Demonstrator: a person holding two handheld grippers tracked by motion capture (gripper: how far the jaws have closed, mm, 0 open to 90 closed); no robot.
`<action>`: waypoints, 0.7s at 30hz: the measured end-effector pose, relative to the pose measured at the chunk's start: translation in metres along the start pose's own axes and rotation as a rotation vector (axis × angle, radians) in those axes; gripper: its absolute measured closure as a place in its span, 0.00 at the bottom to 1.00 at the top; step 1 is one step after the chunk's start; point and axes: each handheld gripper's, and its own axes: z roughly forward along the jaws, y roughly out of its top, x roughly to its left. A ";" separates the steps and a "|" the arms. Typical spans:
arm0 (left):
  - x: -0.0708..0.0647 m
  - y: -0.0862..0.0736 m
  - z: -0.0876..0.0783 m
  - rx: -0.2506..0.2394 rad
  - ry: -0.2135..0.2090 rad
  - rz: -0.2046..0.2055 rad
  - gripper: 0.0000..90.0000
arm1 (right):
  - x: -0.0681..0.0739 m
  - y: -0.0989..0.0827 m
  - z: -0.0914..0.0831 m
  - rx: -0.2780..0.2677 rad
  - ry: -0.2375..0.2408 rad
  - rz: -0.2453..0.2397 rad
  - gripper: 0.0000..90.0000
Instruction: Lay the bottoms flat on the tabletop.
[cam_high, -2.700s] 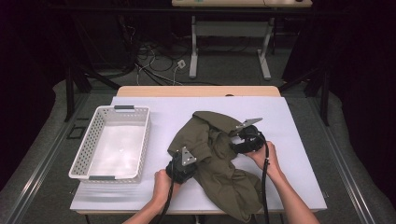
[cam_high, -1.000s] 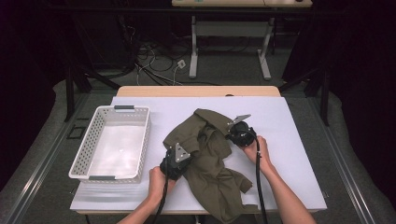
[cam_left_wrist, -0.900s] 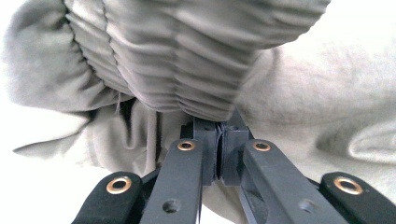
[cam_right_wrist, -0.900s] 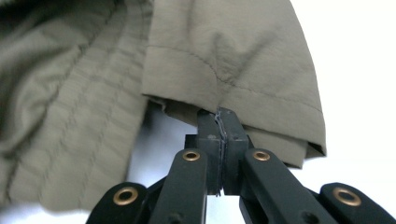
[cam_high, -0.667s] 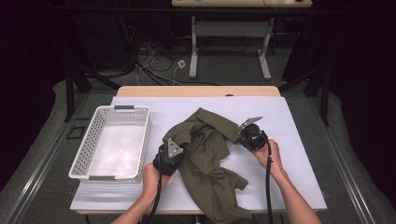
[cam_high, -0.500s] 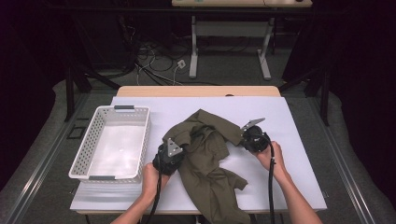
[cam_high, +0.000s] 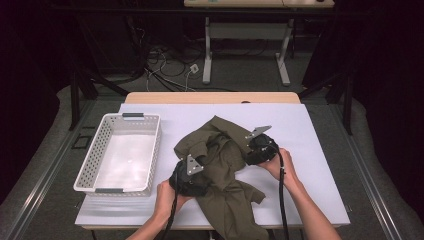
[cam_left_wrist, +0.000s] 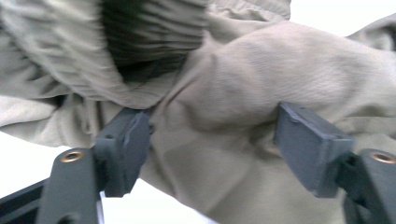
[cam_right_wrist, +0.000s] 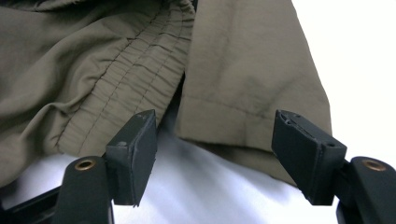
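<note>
An olive green garment (cam_high: 220, 160) with an elastic waistband lies crumpled on the white table top (cam_high: 310, 130), one leg trailing over the near edge. My left gripper (cam_high: 194, 167) is at its left side. Its jaws have just been opening, and in the left gripper view a loose bulge of the garment (cam_left_wrist: 224, 93) sits between the spread pads (cam_left_wrist: 123, 144) of the left gripper (cam_left_wrist: 212, 135). My right gripper (cam_high: 247, 152) is at the garment's right side. Its jaws have just been opening too, and the right gripper (cam_right_wrist: 215, 140) stands open before a hem (cam_right_wrist: 243, 116) and the waistband (cam_right_wrist: 130, 79).
A white perforated basket (cam_high: 102, 185) stands at the left of the table. The wooden table edge (cam_high: 212, 97) runs along the back, with cables and desk legs on the floor beyond. Bare white surface lies to the right of the garment.
Both hands drew apart sideways with the garment, spreading it wider. Since half a second ago each hand has eased slightly back toward the cloth.
</note>
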 end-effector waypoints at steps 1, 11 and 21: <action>-0.002 0.001 0.000 0.001 -0.003 0.000 0.24 | 0.001 0.001 0.002 0.005 -0.007 0.008 0.35; -0.021 0.009 0.013 0.025 -0.049 0.059 0.22 | 0.007 0.009 0.018 -0.010 0.033 0.018 0.79; -0.014 -0.004 0.034 -0.020 -0.053 0.067 0.82 | 0.004 0.005 0.022 -0.012 0.000 0.037 0.98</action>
